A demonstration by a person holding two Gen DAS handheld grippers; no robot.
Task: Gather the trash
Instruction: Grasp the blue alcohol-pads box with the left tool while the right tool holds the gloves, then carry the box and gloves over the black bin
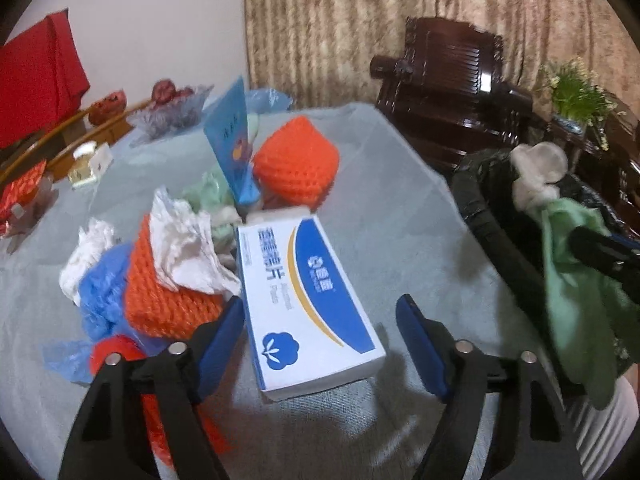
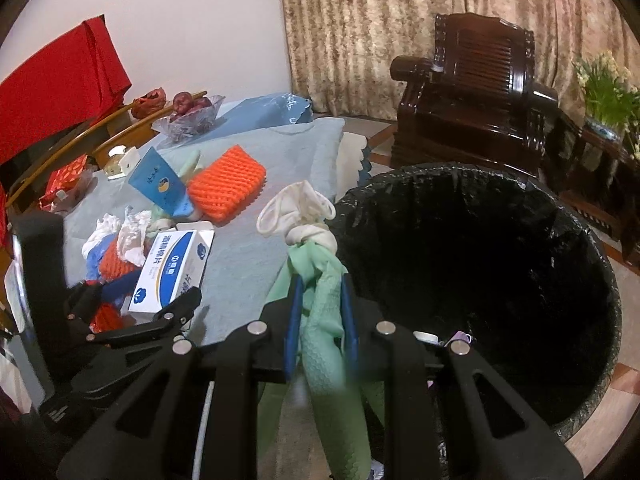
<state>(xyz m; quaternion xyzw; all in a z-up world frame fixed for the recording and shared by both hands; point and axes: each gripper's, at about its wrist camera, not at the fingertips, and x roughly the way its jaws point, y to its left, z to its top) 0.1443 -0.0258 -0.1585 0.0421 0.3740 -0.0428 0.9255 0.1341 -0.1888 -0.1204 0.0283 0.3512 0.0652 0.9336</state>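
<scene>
A white-and-blue carton [image 1: 304, 300] lies on the pale blue cloth, and my left gripper [image 1: 320, 304] stands open astride its near end, pads clear of its sides. Beside it are orange foam nets [image 1: 160, 300], crumpled white tissue [image 1: 180, 248], blue plastic [image 1: 100, 300] and a blue card box [image 1: 234, 148]. My right gripper [image 2: 322, 284] is shut on a green rubber glove [image 2: 324, 360] with a white knotted cuff [image 2: 300, 208]. It holds the glove at the rim of the black-lined bin [image 2: 480, 264].
A bowl of fruit [image 2: 192, 114], a red packet [image 2: 64, 184] and small white items [image 2: 120, 160] sit at the table's far left. A dark wooden armchair [image 2: 476, 100] and a potted plant [image 2: 608, 92] stand behind the bin. Curtains hang at the back.
</scene>
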